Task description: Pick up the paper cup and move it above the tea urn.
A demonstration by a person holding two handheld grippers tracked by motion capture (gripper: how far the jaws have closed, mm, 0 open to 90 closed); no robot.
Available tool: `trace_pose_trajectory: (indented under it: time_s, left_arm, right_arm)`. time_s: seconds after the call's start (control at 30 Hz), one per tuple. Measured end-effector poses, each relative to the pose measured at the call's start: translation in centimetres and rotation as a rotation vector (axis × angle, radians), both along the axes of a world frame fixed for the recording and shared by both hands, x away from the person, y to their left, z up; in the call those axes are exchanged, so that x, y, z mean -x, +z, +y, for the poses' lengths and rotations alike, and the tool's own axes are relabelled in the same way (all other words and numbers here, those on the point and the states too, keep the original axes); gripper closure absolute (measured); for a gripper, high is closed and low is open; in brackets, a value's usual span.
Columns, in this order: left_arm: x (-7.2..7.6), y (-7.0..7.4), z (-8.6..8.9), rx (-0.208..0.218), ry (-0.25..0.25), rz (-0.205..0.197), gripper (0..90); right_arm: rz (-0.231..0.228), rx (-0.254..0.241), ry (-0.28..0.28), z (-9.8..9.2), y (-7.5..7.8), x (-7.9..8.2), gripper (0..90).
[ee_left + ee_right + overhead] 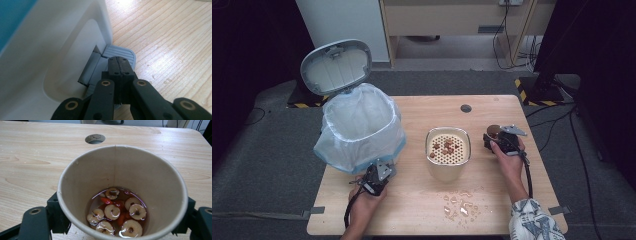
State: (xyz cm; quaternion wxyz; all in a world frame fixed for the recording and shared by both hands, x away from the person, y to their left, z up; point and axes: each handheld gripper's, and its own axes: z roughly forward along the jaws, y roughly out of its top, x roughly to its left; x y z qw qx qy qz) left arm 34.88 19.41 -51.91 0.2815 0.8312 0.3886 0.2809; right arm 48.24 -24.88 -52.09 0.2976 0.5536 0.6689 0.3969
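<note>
The right gripper (120,225) is pinching a paper cup (122,192) between its jaws, with fruit rings in red liquid inside. The left gripper (119,65), jaws pressed together, is pushing on the pedal (120,53) of the bin (359,127), whose lid (336,66) is standing open. The cup is sitting right of the strainer pot (448,152) on the table (422,200); next, it probably needs carrying over the pot and tilting slowly.

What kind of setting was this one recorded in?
Probably a lab or office set up for kitchen-waste work: a wooden desk with a cable hole, a lined pedal bin and a strainer container on it.
</note>
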Motion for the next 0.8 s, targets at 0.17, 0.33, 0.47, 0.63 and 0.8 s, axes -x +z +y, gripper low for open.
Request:
trace_pose_trajectory:
  time_s: [0.17,0.33,0.47,0.63,0.8]
  left_arm:
    - [0.0,0.0,0.0,0.003,0.001,0.003,89.7]
    - [0.0,0.0,0.0,0.003,0.001,0.004,89.7]
    - [0.0,0.0,0.1,0.004,0.002,0.004,89.7]
    - [0.0,0.0,0.1,0.006,0.003,0.002,89.7]
    - [0.0,0.0,0.0,0.004,0.002,0.002,89.7]
  right_arm:
    - [-0.002,0.012,0.021,-0.1,0.1,0.2,28.5]
    - [-0.016,0.033,0.050,-0.2,0.3,0.4,31.0]
    - [-0.021,0.028,0.060,-0.3,0.6,0.5,31.6]
    - [-0.028,0.034,0.076,-0.4,1.5,0.9,31.6]
    - [-0.041,0.032,0.088,-0.8,2.6,1.3,32.0]
